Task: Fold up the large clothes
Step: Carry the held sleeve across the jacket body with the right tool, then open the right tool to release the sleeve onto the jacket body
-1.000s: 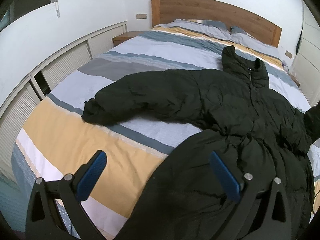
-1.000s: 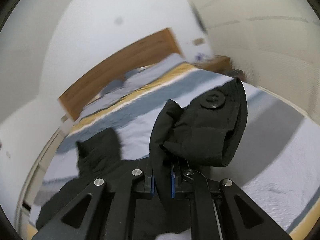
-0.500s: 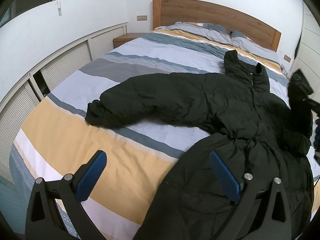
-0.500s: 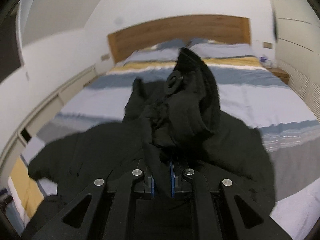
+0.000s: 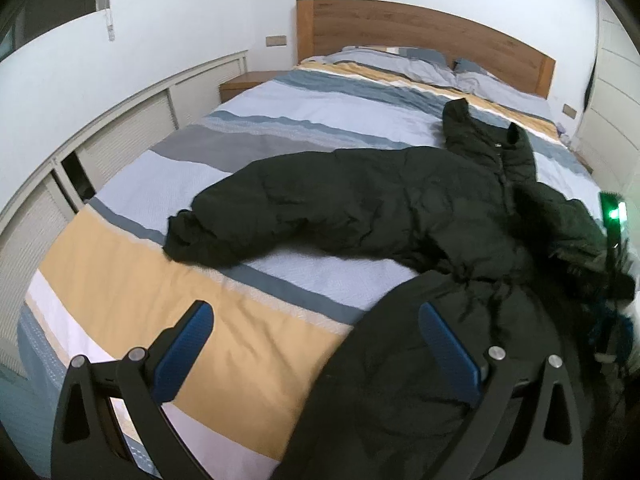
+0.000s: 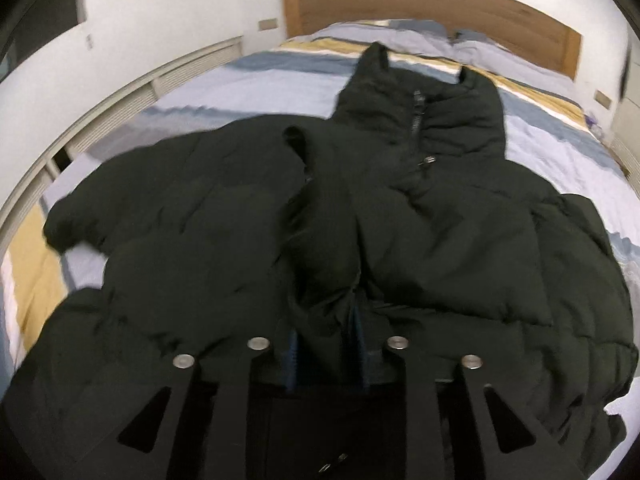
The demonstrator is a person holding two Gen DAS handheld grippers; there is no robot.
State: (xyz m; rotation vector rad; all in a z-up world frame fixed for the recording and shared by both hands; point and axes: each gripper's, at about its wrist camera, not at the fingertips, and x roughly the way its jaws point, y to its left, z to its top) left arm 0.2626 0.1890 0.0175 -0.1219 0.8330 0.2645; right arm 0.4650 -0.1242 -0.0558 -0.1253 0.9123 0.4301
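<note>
left claw [image 5: 316,344] spread, empty, at bed [image 5: 120,272] foot | outstretched sleeve [image 5: 280,212] lain crosswise just ahead | right claw [image 6: 326,348] pinching other sleeve [image 6: 320,240] laid over puffer jacket [image 6: 460,232] chest

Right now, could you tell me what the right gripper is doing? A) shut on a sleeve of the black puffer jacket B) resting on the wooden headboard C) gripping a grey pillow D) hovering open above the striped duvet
A: the right gripper has its blue pads pinched on a sleeve of the black puffer jacket, folded across the jacket's front.
</note>
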